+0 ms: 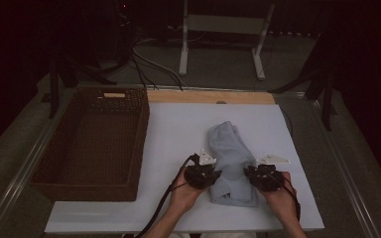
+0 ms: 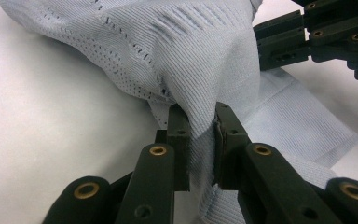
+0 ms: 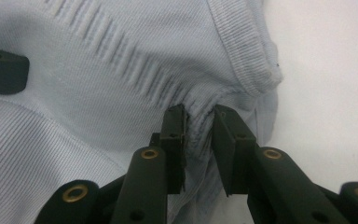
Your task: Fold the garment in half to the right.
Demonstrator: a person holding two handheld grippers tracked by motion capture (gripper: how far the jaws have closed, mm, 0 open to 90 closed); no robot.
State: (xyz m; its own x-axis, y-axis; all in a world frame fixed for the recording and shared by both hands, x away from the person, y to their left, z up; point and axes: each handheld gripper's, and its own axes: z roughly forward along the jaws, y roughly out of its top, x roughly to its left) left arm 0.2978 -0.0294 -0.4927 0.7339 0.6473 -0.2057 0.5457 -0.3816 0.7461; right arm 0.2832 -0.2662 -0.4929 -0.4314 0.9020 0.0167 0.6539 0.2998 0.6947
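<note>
White table (image 1: pixel 173 134): wicker basket (image 1: pixel 92 144), garment (image 1: pixel 230 158) alongside.

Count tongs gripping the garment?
2. Left tongs pinch the pale blue garment at its near left edge; right tongs pinch its near right edge.

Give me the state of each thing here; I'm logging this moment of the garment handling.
Light blue knit garment: bunched lengthwise on the white board, pinched at both sides.
Left gripper: shut on a fold of the garment.
Right gripper: shut on a ribbed fold of the garment.
Wicker basket: empty, upright, left of the board.
White board: flat on the table.
</note>
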